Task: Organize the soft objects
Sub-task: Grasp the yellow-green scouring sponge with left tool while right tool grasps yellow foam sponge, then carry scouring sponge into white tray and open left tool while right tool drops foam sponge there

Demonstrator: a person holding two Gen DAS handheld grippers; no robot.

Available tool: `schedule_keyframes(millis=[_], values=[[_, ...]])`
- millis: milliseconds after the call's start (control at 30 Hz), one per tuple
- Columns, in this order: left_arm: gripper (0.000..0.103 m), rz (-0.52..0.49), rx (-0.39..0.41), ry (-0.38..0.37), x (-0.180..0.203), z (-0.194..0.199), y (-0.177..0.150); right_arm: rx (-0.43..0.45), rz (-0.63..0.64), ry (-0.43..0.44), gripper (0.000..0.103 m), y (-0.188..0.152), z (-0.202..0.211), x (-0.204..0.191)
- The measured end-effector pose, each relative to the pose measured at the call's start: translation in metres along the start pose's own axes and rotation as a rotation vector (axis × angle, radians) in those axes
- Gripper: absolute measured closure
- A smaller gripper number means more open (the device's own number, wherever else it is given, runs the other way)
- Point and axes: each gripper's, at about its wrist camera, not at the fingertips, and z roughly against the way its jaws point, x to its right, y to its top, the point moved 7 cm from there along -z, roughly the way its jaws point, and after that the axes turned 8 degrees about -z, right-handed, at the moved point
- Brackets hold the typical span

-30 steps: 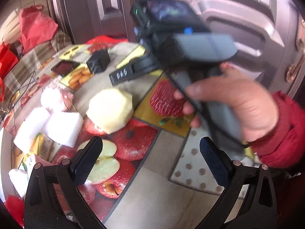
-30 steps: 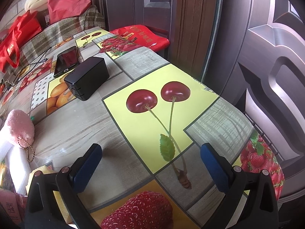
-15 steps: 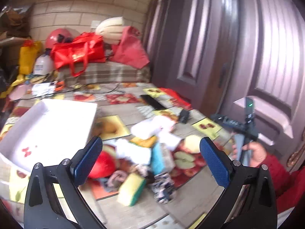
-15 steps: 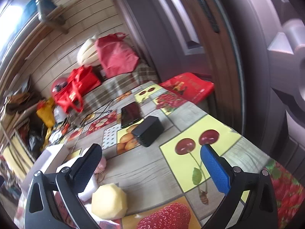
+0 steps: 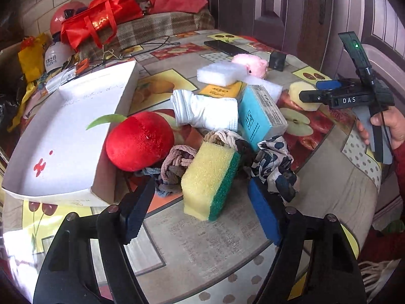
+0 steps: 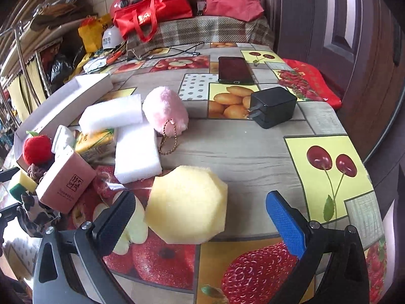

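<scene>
- My left tongs (image 5: pixel 200 210) gape wide around the yellow-green sponge (image 5: pixel 210 179).
- My right tongs (image 6: pixel 202 217) gape wide at the pale foam block (image 6: pixel 186 207) near the tabletop (image 6: pixel 240 149) edge.

Porous yellow-green sponge (image 5: pixel 210 177), plush red apple (image 5: pixel 139 144), glossy printed tablecloth (image 6: pixel 253 147)

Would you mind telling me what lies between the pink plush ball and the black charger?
Nothing: in the right wrist view, only bare tablecloth separates the pink plush ball from the black charger.

Cluttered home (fruit-print tablecloth (image 6: pixel 253 152), bags (image 6: pixel 152 7))
</scene>
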Motion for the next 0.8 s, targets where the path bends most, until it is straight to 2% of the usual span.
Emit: schedule_keyframes(millis=[33, 67, 100, 133, 167, 233, 333, 400, 467, 600, 667, 733, 800], values=[[0.031, -0.004, -0.011, -0.007, 0.001, -0.003, 0.001, -0.008, 0.012, -0.013, 0.000, 0.000, -0.002, -0.001], [0.038, -0.005, -0.020, -0.013, 0.002, -0.006, 0.002, -0.019, 0.023, -0.026, 0.000, 0.000, -0.005, -0.002], [0.049, -0.005, -0.022, -0.015, 0.002, -0.008, 0.002, -0.033, 0.032, -0.037, 0.003, -0.001, -0.009, -0.003], [0.072, -0.006, -0.024, -0.023, 0.003, -0.009, 0.002, -0.051, 0.038, -0.040, 0.011, -0.002, -0.014, -0.004], [0.077, -0.006, -0.026, -0.035, 0.003, -0.009, 0.001, -0.073, 0.042, -0.036, 0.017, -0.004, -0.017, -0.005], [0.077, -0.011, -0.010, -0.048, 0.006, -0.007, 0.001, -0.063, 0.052, -0.027, 0.044, -0.002, -0.016, -0.006], [0.077, -0.017, 0.047, -0.017, 0.007, 0.008, 0.002, -0.044, 0.061, -0.021, 0.046, -0.002, -0.013, -0.008], [0.077, -0.004, 0.107, 0.015, 0.002, 0.022, 0.005, 0.003, 0.036, -0.009, 0.047, 0.002, -0.004, -0.005], [0.077, 0.008, 0.204, 0.067, -0.007, 0.041, 0.009, 0.097, -0.009, 0.020, 0.047, 0.010, 0.015, -0.002], [0.077, 0.065, 0.353, 0.297, -0.044, 0.076, 0.006, 0.380, -0.113, 0.031, 0.046, 0.030, 0.067, 0.005], [0.077, 0.123, 0.387, 0.379, -0.066, 0.086, -0.004, 0.510, -0.138, 0.003, 0.045, 0.034, 0.083, 0.008], [0.077, 0.214, 0.410, 0.395, -0.088, 0.093, -0.012, 0.571, -0.136, -0.035, 0.045, 0.032, 0.085, 0.008], [0.077, 0.245, 0.421, 0.459, -0.103, 0.098, -0.017, 0.551, -0.124, -0.041, 0.045, 0.030, 0.077, 0.002]])
